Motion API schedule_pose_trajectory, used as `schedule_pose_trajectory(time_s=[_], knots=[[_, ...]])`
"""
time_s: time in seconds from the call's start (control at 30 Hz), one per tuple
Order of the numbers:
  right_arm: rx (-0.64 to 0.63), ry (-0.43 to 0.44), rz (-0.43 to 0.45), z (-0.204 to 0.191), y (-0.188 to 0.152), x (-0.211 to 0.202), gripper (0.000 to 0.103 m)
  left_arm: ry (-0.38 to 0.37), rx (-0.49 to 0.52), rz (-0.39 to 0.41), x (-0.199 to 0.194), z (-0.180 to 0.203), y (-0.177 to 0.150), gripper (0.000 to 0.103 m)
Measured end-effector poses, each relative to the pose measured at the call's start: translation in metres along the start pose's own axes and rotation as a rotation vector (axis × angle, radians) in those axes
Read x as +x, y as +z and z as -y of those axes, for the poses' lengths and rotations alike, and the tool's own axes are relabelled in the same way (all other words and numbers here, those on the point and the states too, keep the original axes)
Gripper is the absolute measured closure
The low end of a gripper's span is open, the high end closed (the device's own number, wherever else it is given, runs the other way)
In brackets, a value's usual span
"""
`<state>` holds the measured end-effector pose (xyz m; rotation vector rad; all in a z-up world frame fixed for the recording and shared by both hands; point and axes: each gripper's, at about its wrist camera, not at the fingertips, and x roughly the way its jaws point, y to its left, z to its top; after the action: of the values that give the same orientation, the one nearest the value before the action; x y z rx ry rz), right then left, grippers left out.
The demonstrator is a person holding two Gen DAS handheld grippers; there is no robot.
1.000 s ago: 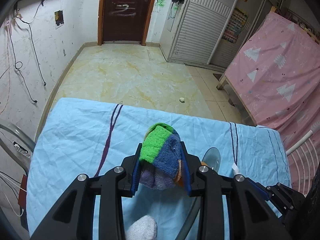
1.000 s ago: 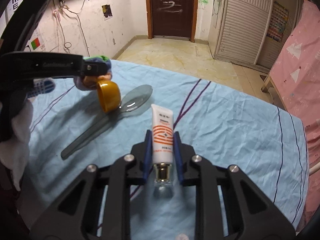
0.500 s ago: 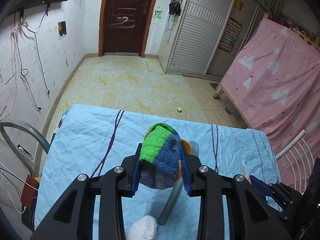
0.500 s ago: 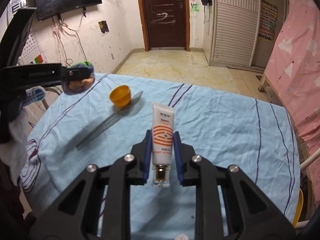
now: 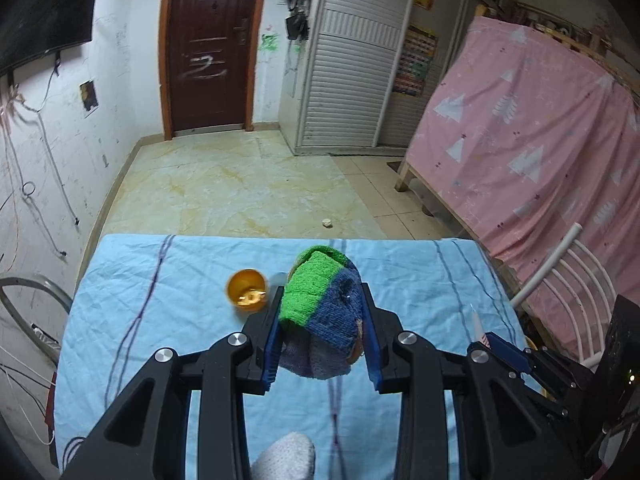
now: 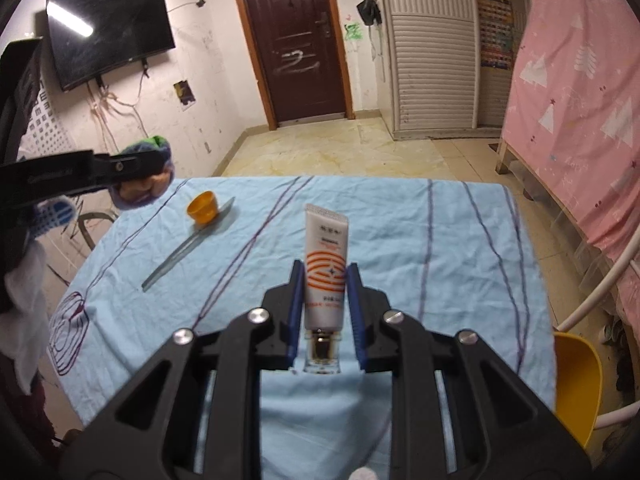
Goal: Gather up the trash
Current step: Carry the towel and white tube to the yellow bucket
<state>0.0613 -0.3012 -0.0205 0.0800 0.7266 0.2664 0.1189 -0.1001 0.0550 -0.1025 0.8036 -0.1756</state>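
While claws grip, fuzzy terry cloth (image 5: 320,312), glossy tube (image 6: 325,268), wrinkled sheet (image 6: 420,240)

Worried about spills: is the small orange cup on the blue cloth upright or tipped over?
Tipped on its side. The orange cup shows its outer wall with the mouth facing sideways on the blue cloth.

Blue tablecloth (image 6: 440,240) mostly bare on the right, orange cup (image 6: 203,208) touching grey spatula (image 6: 188,246) far left
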Motion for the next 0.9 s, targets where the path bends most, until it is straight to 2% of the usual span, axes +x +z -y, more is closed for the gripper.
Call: schedule_pose_trajectory(time_s=[0.57, 0.9], knots=[[0.223, -0.107, 0.105, 0.126, -0.038, -0.067, 0.083, -0.108, 0.206, -0.044, 0.015, 0.158, -0.029, 0.078], [0.343, -0.172, 0.113, 0.192, -0.067, -0.082, 0.083, -0.151, 0.312, -0.095, 0.034, 0.231, -0.051, 0.078]])
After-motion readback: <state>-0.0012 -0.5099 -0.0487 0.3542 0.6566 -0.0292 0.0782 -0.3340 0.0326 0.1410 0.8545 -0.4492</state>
